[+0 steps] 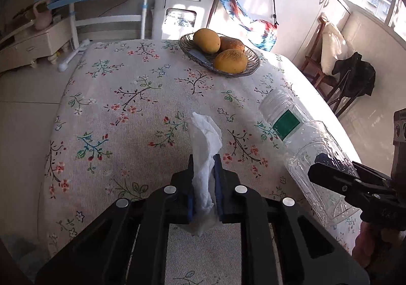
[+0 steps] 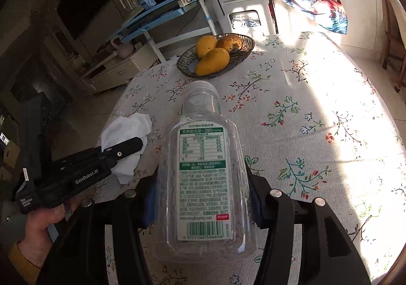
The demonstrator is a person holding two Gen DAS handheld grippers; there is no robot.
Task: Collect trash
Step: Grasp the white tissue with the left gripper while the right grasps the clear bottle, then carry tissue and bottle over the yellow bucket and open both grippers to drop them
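Both trash items already picked up, none visibly binned.
Left gripper [image 1: 204, 173] clamped on crumpled tissue [image 1: 204, 147], held just above floral tablecloth [image 1: 114, 117].
Right gripper [image 2: 201, 193] clamped on empty clear plastic bottle [image 2: 201, 158], neck pointing away toward wire basket [image 2: 243, 52] of mangoes [image 2: 212, 61]; bottle apparently lifted, contact with cloth not certain.
No bin seen in either view; drop-off judged remaining.
No further loose trash seen on cloth.
Basket well apart, far side.
Open cloth ahead of both grippers; table edge and bare floor near on left, sunlit edge on right.
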